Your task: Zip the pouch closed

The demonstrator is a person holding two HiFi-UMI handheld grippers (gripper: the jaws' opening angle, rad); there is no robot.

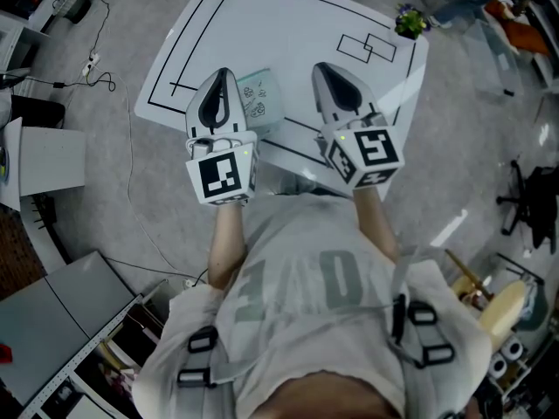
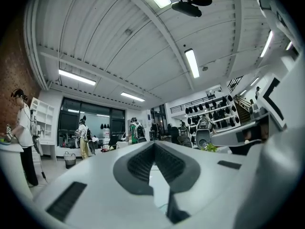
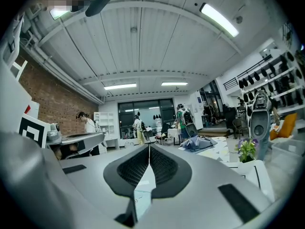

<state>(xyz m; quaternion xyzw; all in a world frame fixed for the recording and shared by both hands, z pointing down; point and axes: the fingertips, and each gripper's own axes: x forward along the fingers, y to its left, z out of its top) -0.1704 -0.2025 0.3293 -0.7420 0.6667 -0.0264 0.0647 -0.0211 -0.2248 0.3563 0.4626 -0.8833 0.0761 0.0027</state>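
Observation:
A pale mint pouch point(image 1: 260, 99) with small printed drawings lies flat on the white table point(image 1: 288, 24), between the two grippers and partly hidden under the left one. My left gripper point(image 1: 224, 73) is held level above the pouch's left edge, jaws shut with nothing between them; its tips meet in the left gripper view point(image 2: 153, 145). My right gripper point(image 1: 321, 66) hovers to the right of the pouch, apart from it, also shut and empty point(image 3: 148, 147). The pouch's zip is not visible.
Black lines and rectangles are drawn on the table. A small potted plant point(image 1: 409, 22) stands at its far right corner, and shows in the right gripper view point(image 3: 246, 150). Cables and cabinets lie on the floor at left; several people stand far off in the room.

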